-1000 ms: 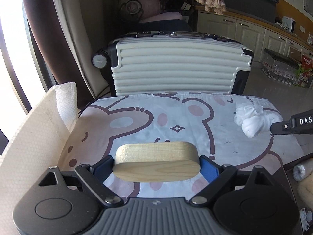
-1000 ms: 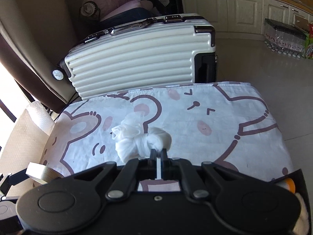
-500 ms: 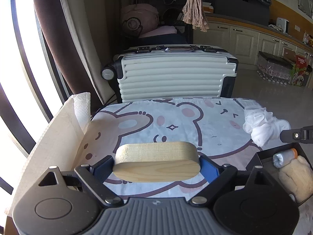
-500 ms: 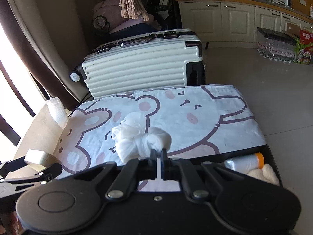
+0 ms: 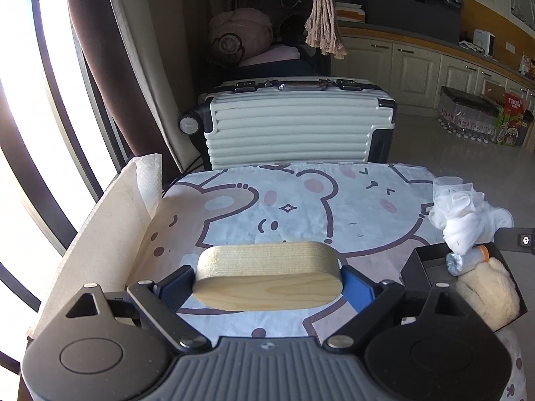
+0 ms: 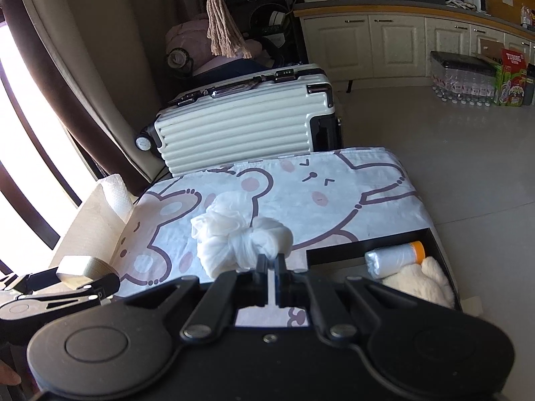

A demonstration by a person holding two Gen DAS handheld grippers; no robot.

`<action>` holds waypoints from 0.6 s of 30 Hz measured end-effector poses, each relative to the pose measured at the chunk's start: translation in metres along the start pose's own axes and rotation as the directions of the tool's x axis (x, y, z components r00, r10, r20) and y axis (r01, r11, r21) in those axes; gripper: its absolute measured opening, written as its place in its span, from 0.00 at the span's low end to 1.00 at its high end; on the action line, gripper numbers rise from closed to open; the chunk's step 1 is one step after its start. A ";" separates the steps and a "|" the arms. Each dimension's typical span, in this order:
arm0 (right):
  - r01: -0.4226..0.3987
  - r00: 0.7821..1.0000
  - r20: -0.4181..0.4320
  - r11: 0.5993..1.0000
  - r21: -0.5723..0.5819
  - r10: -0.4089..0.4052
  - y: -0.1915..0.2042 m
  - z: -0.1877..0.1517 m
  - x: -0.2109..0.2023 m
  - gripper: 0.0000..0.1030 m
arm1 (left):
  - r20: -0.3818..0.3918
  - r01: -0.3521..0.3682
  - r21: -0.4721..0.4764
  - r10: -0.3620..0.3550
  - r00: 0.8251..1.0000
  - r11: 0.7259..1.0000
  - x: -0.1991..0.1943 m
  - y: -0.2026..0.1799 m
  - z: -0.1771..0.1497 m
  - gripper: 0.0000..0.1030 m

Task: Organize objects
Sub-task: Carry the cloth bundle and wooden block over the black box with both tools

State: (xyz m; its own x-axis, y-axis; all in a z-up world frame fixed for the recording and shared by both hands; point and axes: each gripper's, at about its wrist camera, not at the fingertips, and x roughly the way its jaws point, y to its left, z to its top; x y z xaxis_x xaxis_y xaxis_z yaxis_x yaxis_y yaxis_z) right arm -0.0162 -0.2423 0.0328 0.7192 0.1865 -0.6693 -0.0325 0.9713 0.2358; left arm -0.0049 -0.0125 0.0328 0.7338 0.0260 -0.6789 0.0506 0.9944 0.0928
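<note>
My left hand-held gripper (image 5: 267, 284) is clamped on a rounded wooden block (image 5: 267, 280), its blue pads (image 5: 357, 287) pressing the block's two ends and holding it above the tabletop (image 5: 301, 200), which is covered by a cartoon bear cloth. My right hand-held gripper (image 6: 271, 262) is pinched tight on a knotted white cloth bundle (image 6: 239, 237), gripping it at the knot, with the bundle hanging just off its tips.

Taking the black box (image 6: 334, 254) as my landmark: it sits at the near right corner of the tabletop, and inside it lie a small roll with an orange end (image 6: 394, 257) and a fluffy cream item (image 6: 421, 284) touching it. The bundle is just left of the box. The block is well to the left of it. A white ribbed suitcase (image 6: 244, 133) stands beyond the far edge of the tabletop.
</note>
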 end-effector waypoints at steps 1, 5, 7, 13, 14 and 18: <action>-0.002 1.000 0.000 1.000 -0.003 0.002 0.001 -0.001 -0.002 0.03 | -0.002 0.002 -0.001 -0.002 1.000 1.000 -0.002 -0.001 -0.001 0.89; -0.008 1.000 0.002 1.000 -0.014 0.008 0.002 -0.002 -0.006 0.03 | 0.003 0.000 -0.005 0.000 1.000 1.000 -0.007 -0.006 -0.003 0.89; -0.022 1.000 0.005 1.000 -0.018 0.022 0.001 -0.001 -0.007 0.03 | 0.007 0.003 -0.009 -0.003 1.000 1.000 -0.010 -0.008 -0.004 0.89; -0.040 0.999 0.014 0.999 -0.029 0.041 -0.007 0.000 -0.010 0.03 | 0.029 0.011 -0.034 -0.010 1.000 0.999 -0.018 -0.013 -0.007 0.89; -0.039 0.999 0.011 0.999 -0.030 0.039 -0.009 0.000 -0.010 0.03 | 0.031 0.013 -0.037 -0.012 0.999 0.999 -0.018 -0.014 -0.007 0.89; -0.029 1.000 0.002 0.999 -0.033 0.029 -0.019 -0.001 -0.010 0.03 | 0.029 0.021 -0.042 -0.020 0.999 0.999 -0.017 -0.021 -0.006 0.89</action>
State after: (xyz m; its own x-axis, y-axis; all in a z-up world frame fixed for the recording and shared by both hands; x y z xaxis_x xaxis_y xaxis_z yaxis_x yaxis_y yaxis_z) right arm -0.0235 -0.2628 0.0344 0.7190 0.2144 -0.6611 -0.0759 0.9698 0.2319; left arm -0.0224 -0.0328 0.0385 0.7521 0.0032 -0.6591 0.0378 0.9981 0.0480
